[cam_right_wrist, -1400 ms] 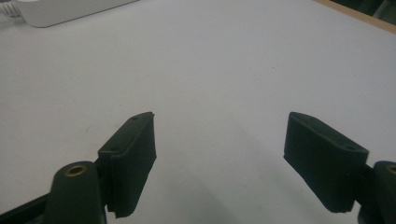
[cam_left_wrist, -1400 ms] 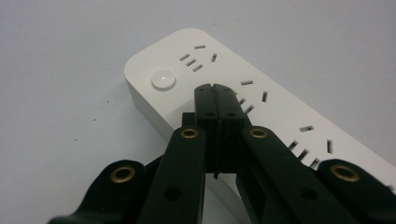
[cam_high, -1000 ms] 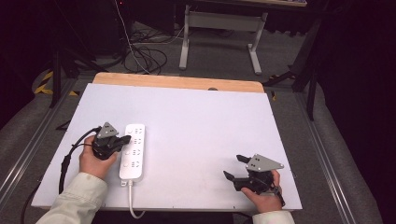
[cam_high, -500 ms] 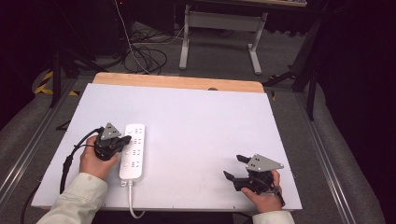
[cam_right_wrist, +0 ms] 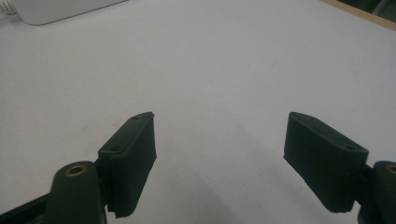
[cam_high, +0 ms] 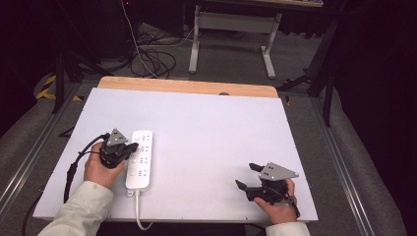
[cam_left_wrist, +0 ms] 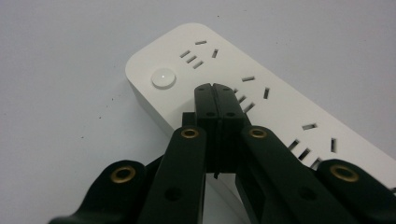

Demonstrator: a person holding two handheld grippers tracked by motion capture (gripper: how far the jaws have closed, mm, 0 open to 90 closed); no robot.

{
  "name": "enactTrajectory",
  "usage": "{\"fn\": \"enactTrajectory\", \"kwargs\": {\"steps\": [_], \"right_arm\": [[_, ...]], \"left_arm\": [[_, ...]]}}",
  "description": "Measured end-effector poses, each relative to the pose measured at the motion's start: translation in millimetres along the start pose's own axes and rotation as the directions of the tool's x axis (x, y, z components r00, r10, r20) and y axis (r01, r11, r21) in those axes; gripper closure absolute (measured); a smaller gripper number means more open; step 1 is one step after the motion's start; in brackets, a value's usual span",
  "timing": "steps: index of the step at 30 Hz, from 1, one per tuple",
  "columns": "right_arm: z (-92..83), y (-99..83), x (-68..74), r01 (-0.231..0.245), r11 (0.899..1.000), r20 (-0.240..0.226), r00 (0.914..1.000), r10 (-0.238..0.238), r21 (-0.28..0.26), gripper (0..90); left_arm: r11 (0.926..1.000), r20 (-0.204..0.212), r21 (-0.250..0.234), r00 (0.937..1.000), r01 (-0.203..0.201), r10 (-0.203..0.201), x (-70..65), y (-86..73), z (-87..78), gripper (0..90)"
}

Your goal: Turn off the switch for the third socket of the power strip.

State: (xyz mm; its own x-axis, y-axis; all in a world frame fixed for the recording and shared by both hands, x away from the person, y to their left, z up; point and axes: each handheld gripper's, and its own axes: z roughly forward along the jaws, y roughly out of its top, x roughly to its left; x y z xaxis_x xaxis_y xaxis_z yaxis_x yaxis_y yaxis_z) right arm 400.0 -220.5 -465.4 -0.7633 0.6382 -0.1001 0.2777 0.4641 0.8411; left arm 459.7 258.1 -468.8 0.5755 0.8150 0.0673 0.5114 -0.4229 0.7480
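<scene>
High view: my left hand-held gripper (cam_high: 132, 149) on the power strip (cam_high: 139, 160), right hand-held gripper (cam_high: 247, 177) idle.
Strip lies at the white counter's (cam_high: 206, 128) left; dark room, cables on the floor beyond.
Left gripper view: jaws pressed together, tips over the strip (cam_left_wrist: 261, 107) beside its round button (cam_left_wrist: 163, 78), likely to press it.
Right gripper view: jaws wide, nothing held, bare counter (cam_right_wrist: 215, 60).
</scene>
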Motion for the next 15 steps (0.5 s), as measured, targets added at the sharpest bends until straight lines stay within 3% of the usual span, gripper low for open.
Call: {"fn": "enactTrajectory", "kwargs": {"steps": [2, 5, 9, 12, 15], "right_arm": [[0.3, -0.2, 0.1, -0.005, 1.0, -0.001, 1.0, 0.005, 0.003, 25.4], [0.5, -0.4, -0.3, -0.003, 1.0, 0.001, 1.0, 0.003, 0.004, 25.4], [0.3, -0.7, -0.4, -0.005, 1.0, 0.003, 1.0, 0.005, 0.003, 25.4], [1.0, -0.9, -0.7, -0.009, 1.0, 0.001, 1.0, 0.009, 0.008, 25.4], [0.8, -0.7, -1.0, -0.006, 1.0, 0.0, 1.0, 0.006, 0.002, 25.4]], "left_arm": [[0.9998, 0.033, -0.006, 0.9993, 0.017, -0.017, 1.0, 0.3, 2.1, 90.0], [1.0, 0.019, -0.001, 0.9998, 0.001, -0.001, 1.1, 1.8, 2.3, 90.0], [0.9999, 0.024, 0.0, 0.9996, 0.014, -0.014, 1.2, 1.9, 1.9, 90.0], [0.9997, 0.005, -0.022, 1.0, 0.003, -0.003, -2.5, 2.1, -1.8, 90.0], [0.9953, 0.023, -0.092, 0.9994, 0.027, -0.025, -2.3, 6.1, -14.2, 90.0]]}}
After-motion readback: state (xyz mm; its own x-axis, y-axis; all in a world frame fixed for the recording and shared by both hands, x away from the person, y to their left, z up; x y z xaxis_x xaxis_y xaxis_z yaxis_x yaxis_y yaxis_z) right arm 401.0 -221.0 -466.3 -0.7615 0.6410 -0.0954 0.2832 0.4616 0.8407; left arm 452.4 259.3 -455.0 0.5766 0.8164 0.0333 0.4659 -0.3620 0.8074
